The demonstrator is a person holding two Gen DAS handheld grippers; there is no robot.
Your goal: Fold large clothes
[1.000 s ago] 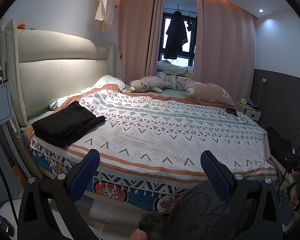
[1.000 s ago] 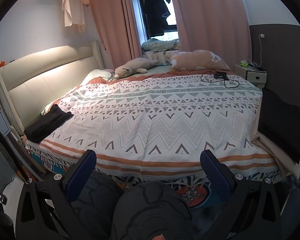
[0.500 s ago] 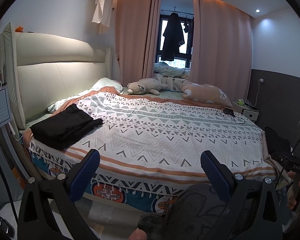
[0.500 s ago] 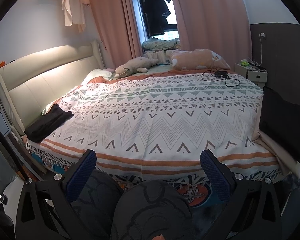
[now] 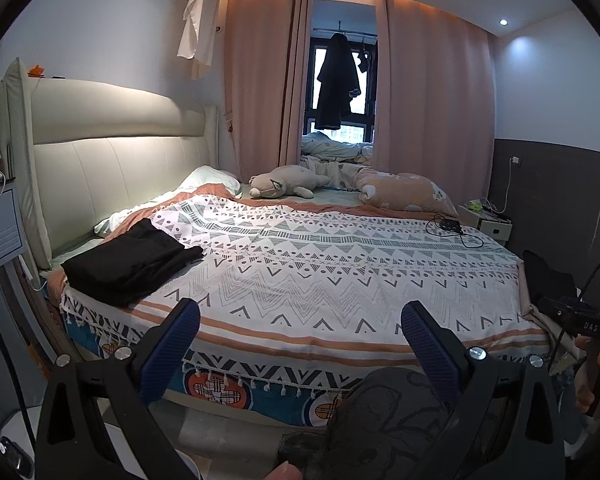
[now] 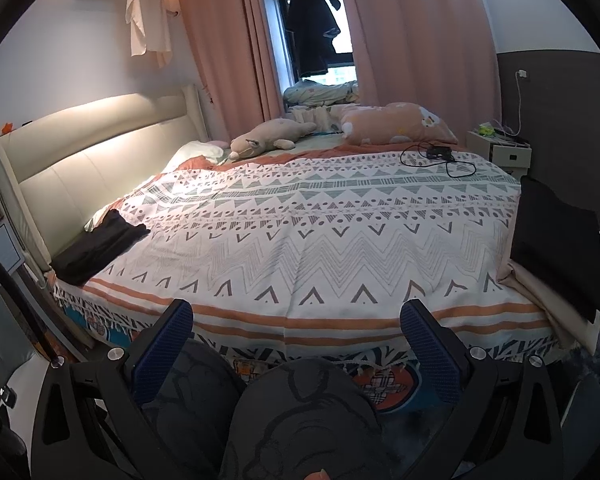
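Note:
A folded black garment [image 5: 134, 258] lies on the bed's near left corner by the headboard; it also shows in the right wrist view [image 6: 100, 246]. Another black garment [image 6: 556, 240] lies on a beige pile at the bed's right edge, and shows partly in the left wrist view [image 5: 548, 280]. My left gripper [image 5: 300, 324] is open and empty, held off the bed's near edge. My right gripper [image 6: 296, 320] is open and empty, also short of the bed edge. A patterned bedspread [image 6: 320, 232] covers the bed.
A plush toy [image 5: 286, 186] and a peach pillow [image 5: 404, 194] lie at the far side. A black device with cable [image 5: 450, 226] rests on the bedspread. A white nightstand [image 5: 486, 224] stands far right. My dark-trousered knees [image 6: 300, 412] are below the grippers.
Both views have shifted a little; the left gripper has tilted upward, showing more ceiling. Both grippers stay open and empty. The garments have not moved.

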